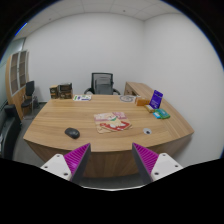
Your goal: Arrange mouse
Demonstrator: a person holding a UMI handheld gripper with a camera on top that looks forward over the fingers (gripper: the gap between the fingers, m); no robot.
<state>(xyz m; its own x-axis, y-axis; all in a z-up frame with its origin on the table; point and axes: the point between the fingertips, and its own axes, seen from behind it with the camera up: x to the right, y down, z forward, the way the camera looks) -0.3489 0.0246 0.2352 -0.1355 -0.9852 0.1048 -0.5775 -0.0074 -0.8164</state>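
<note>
A black mouse (72,132) lies on the large wooden desk (95,140), on its left part, well beyond my fingers. A pink-and-white mouse pad or paper (112,121) lies near the desk's middle, to the right of the mouse. My gripper (112,160) is open and empty, held off the desk's near edge, with its purple pads (76,158) spread wide apart. Nothing stands between the fingers.
A black office chair (102,84) stands behind the desk. Boxes (60,91) sit at the far left of the desk, a purple box (156,99) and small teal items (161,115) at the right. Another chair (28,96) stands at the left by shelves.
</note>
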